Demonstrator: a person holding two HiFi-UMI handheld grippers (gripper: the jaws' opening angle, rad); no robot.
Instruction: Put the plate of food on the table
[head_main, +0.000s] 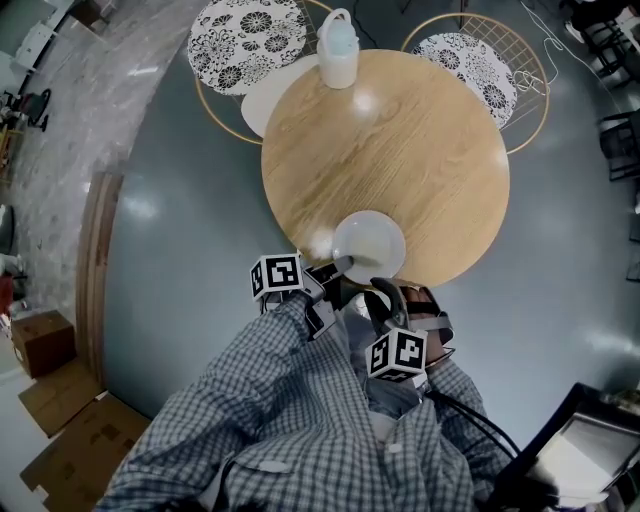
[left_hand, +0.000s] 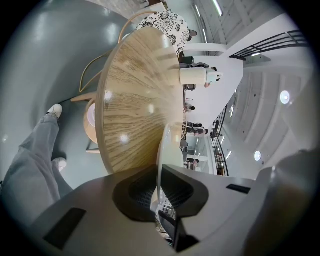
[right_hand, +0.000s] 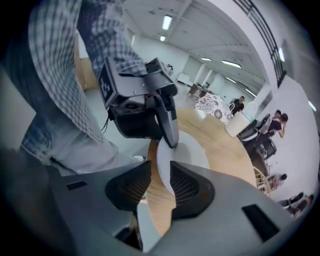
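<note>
the round wooden table (head_main: 400, 150) fills the middle of the room, its top almost bare. two chairs with black-and-white patterned seats are tucked in on the far side, one at the far left (head_main: 248, 35) and one at the far right (head_main: 470, 60). a pale lidded jug (head_main: 337, 50) stands at the table's far edge, well apart from everything else.

the white plate (head_main: 370, 245) is at the near edge of the table, right in front of the person. from the head view it looks to be lying on the wood, with its near rim at or just past the edge. i can't swear it is fully set down. i can make out no food on it from here; the surface looks plain white.

the left gripper (left_hand: 159, 192) has its jaws pinched tight on the plate's rim at the near left. the right gripper (right_hand: 161, 182) has its jaws standing wide apart. the near rim runs between its pads but neither pad presses on it, so it carries nothing.

so i'd judge the job almost finished: the plate has reached the table and one side is let go. what seems left is for the left one to release, maybe after nudging the plate a little further in from the edge, and for both to draw away.
</note>
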